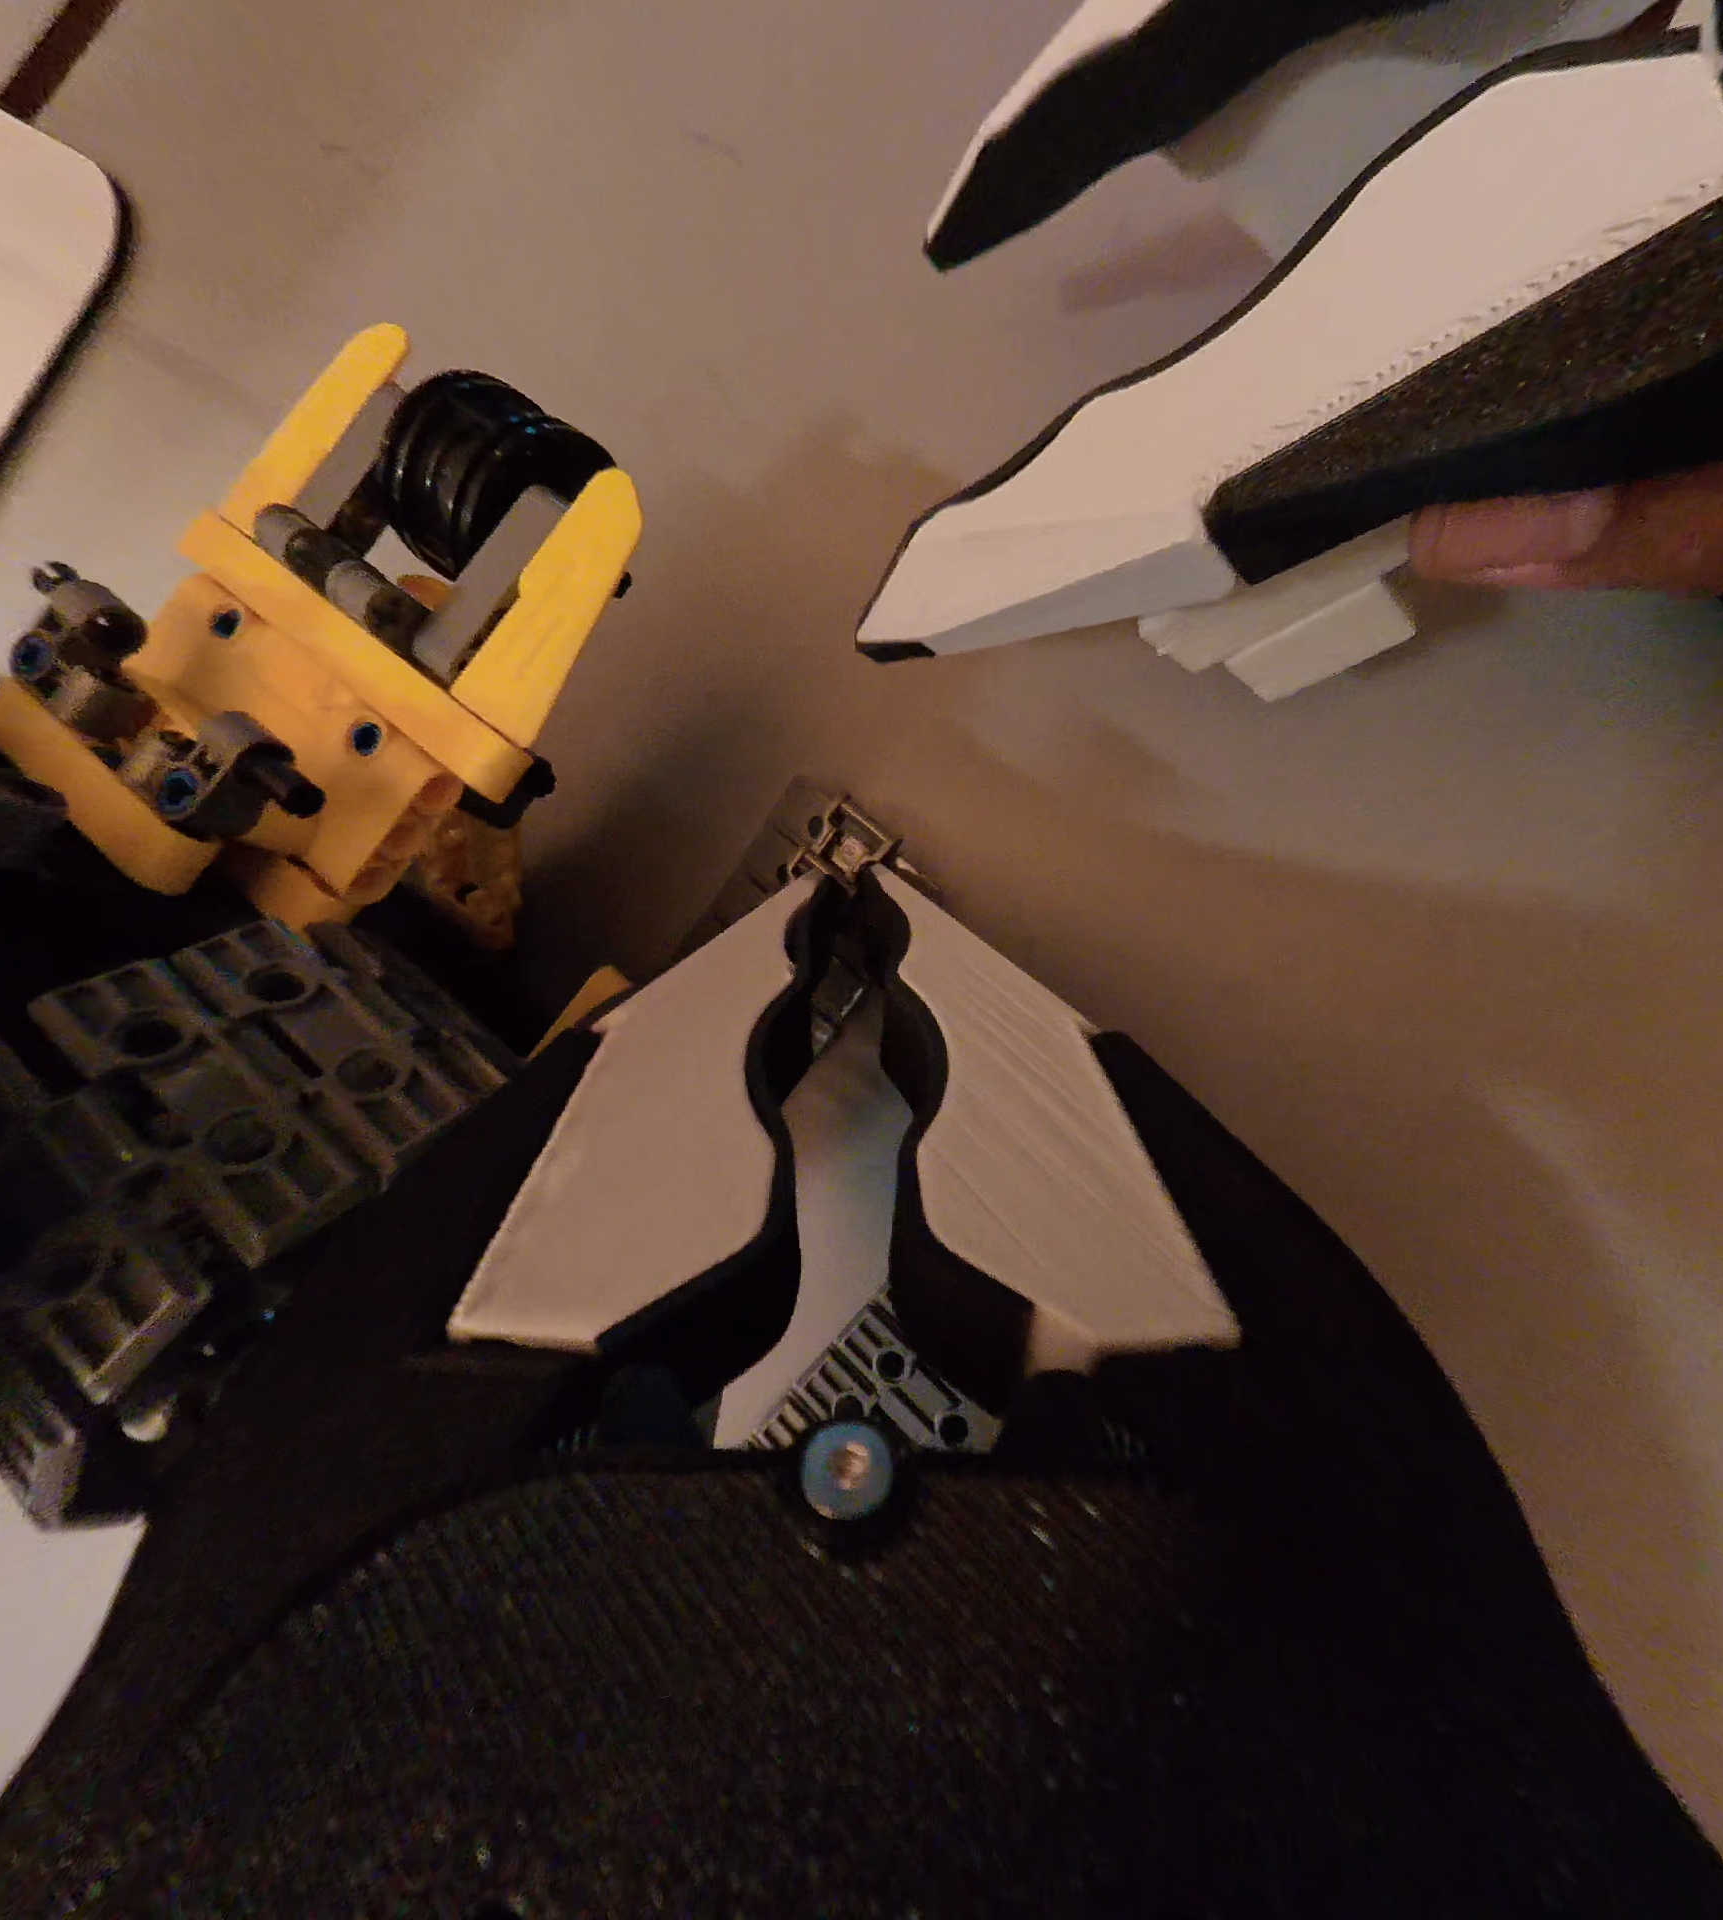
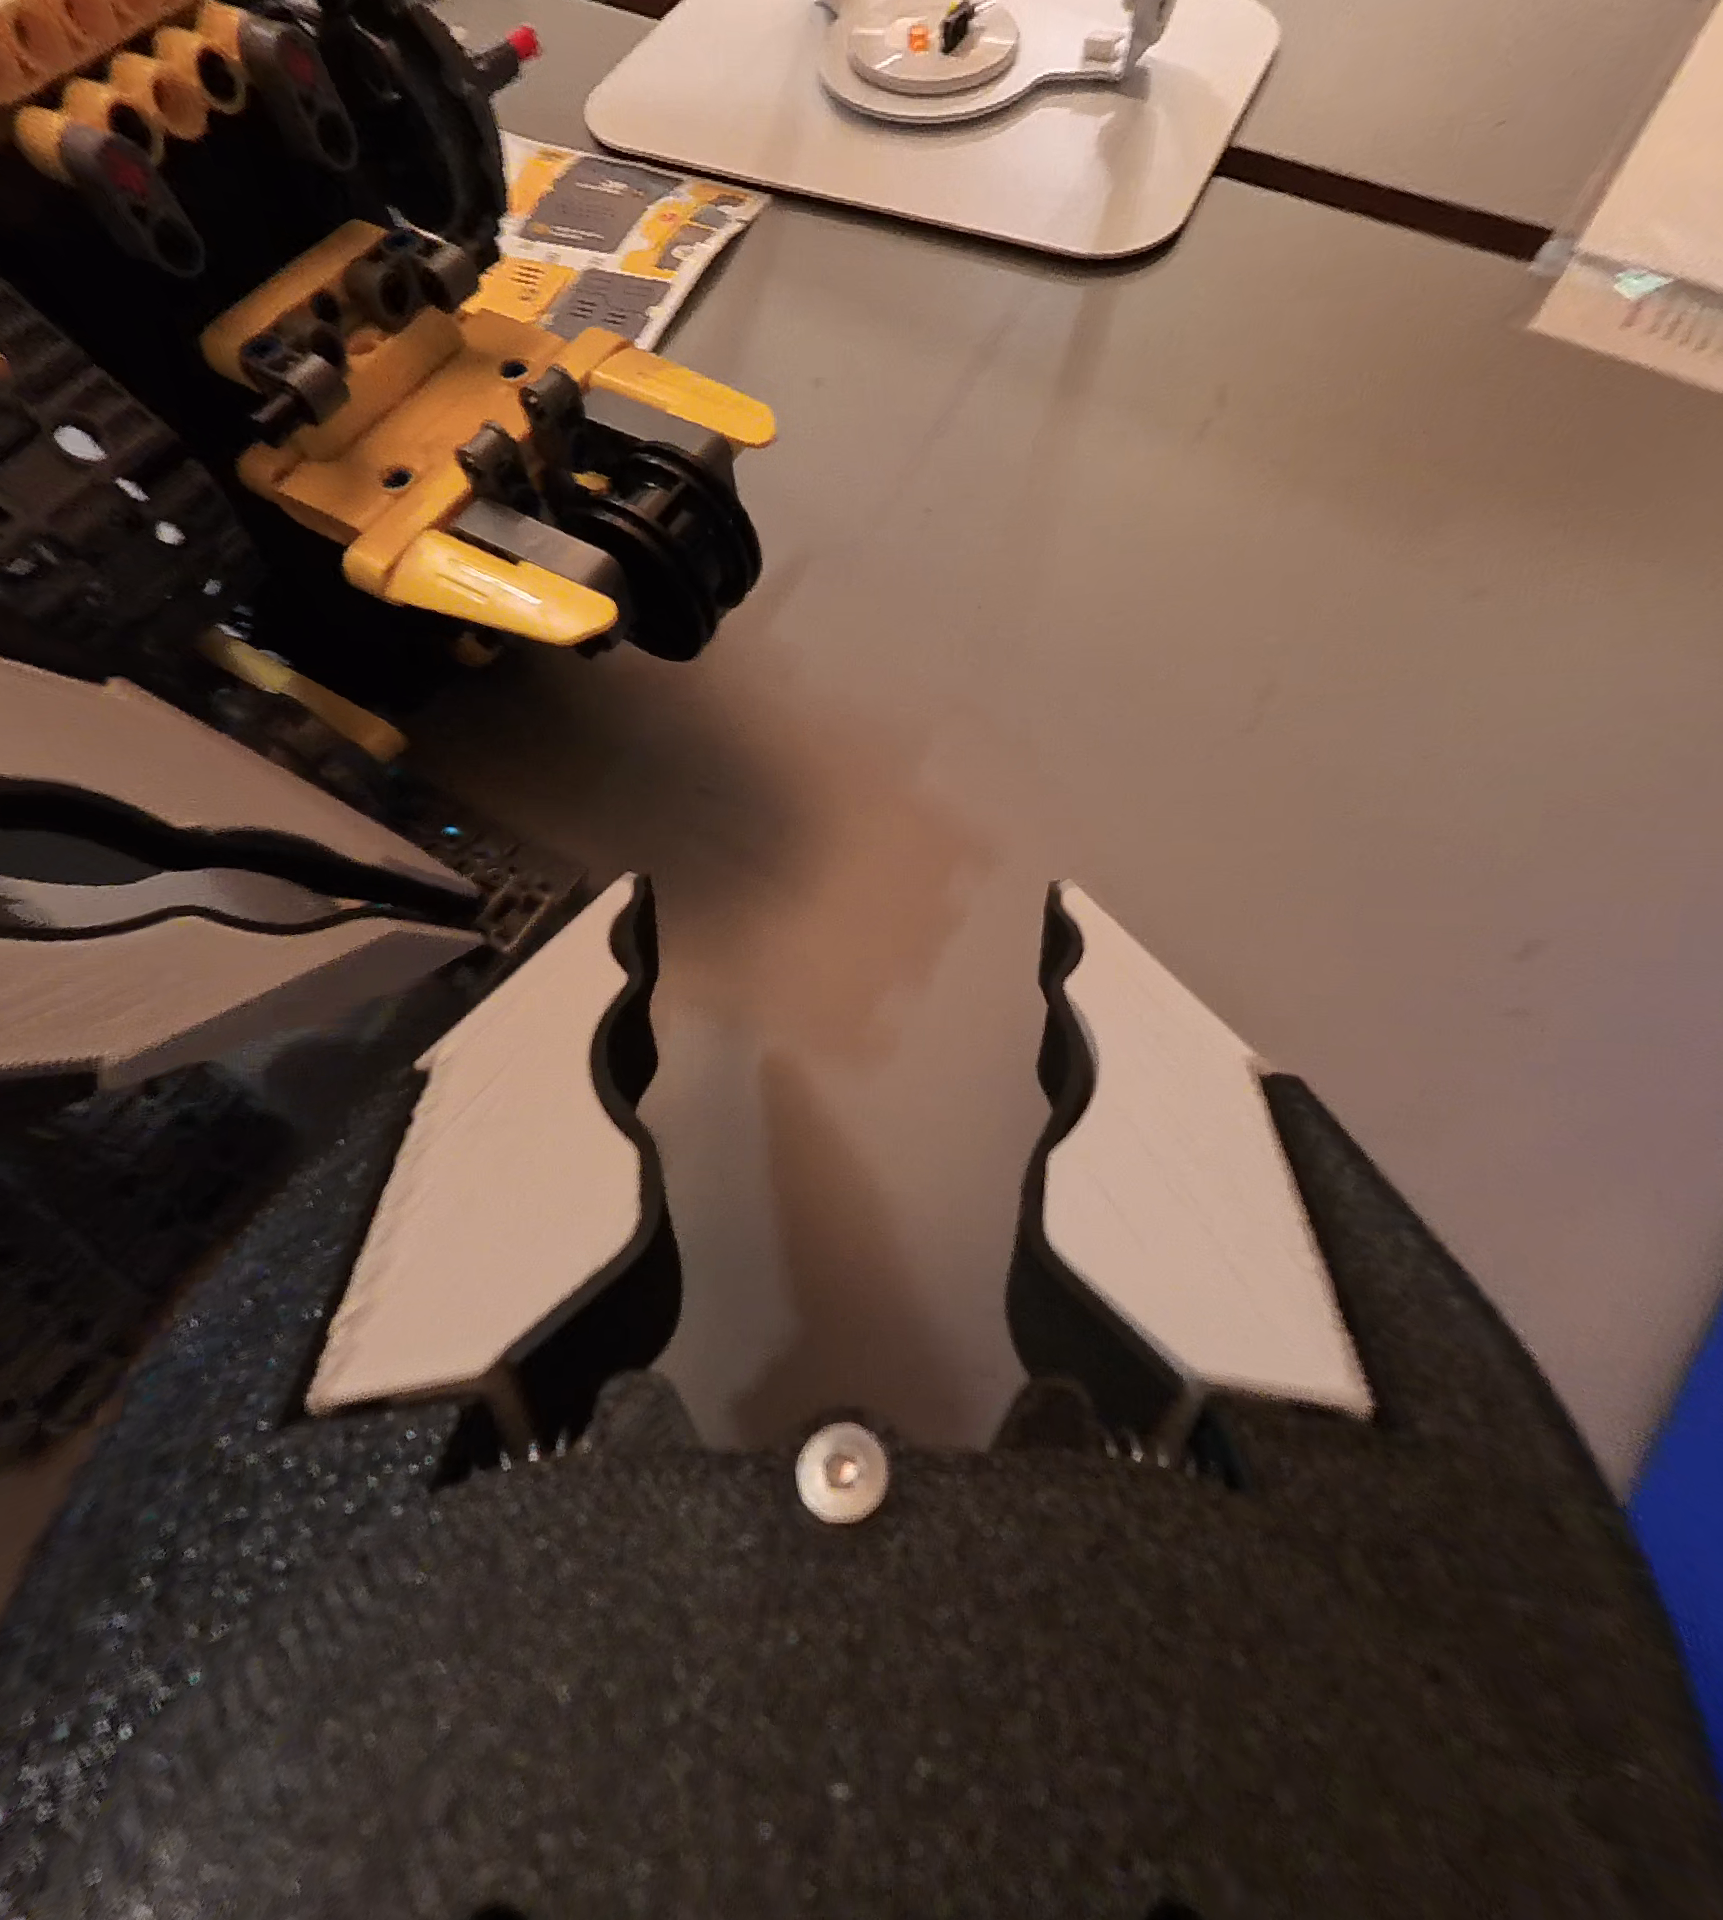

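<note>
Closest to the lens in the left wrist view, the left gripper (image 1: pixel 852 883), white fingers with black wavy pads on a black textured body, is pressed together at its tips on a grey ribbed building-block beam (image 1: pixel 841 847), pinching that piece at its corner end. The grip appears to steady the large yellow, grey and black building-block model (image 1: pixel 317 665), though the beam's join to it is hidden. The model sits on the smooth grey table (image 2: pixel 1252 675), its yellow forked front (image 2: pixel 545 592) carrying black grooved pulley wheels (image 2: pixel 691 561) that jut over the bare surface.

The right gripper (image 2: pixel 846 914) of the same make hovers over the table with its fingers spread wide and nothing between them, near the left gripper's tips and the pulley wheels. A person's fingertip (image 1: pixel 1522 540) rests under its body, bearing it.

Farther off lie a flat white rounded tray (image 2: pixel 1096 187) and a printed yellow and grey sheet (image 2: pixel 618 239), partly under the model.
</note>
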Motion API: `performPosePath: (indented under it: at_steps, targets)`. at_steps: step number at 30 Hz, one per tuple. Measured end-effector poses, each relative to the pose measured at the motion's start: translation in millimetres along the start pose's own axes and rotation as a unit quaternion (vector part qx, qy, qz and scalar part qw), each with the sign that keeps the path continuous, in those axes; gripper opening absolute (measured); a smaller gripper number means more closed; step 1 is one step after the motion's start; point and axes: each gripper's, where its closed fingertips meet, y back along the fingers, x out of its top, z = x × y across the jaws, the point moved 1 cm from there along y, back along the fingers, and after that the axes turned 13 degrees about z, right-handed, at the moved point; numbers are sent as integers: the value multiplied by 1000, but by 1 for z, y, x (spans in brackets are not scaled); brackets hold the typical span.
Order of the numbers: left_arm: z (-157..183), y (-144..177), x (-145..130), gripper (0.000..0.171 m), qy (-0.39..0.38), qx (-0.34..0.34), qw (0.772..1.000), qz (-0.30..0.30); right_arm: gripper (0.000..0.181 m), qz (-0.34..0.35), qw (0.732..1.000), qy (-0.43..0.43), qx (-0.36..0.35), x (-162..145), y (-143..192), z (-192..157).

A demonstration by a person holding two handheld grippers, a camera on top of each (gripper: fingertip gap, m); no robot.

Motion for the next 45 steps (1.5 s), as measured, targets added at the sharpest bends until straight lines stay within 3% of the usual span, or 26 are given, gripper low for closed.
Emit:
performPosePath:
  at_steps: [4, 6, 10, 15, 18, 21, 26, 34, 45]
  targets:
    - [-2, 5, 6, 0, -4, 7, 1000, 23, 73, 1, 997, -49, 51, -1, -1, -13]
    - [-5, 8, 8, 0, 1, 8, 999, 33, 60, -3, 996, -65, 66, -3, -1, -15]
    - [-9, 12, 8, 0, 9, 9, 999, 43, 38, -32, 998, 1, 46, -13, -2, -11]
    - [2, 7, 2, 0, 8, -20, 999, 32, 45, -55, 997, 22, 56, -23, -8, -20]
    - [3, 1, -1, 24, -8, -7, 1000, 22, 48, -53, 997, -1, 54, -22, -8, -16]
    - [4, -4, 2, 36, -9, -2, 1000, 18, 49, -42, 998, -12, 47, -17, -5, -11]
    - [2, -9, 5, 20, 2, -2, 1000, 11, 50, -45, 999, -17, 7, -17, -1, 5]
    - [3, -20, -4, 19, 1, -3, 999, -36, 52, -40, 999, 1, 2, -13, 1, 3]
    - [-2, -2, 9, 14, 19, -12, 1000, 11, 53, -30, 999, 3, 16, -9, 0, -2]
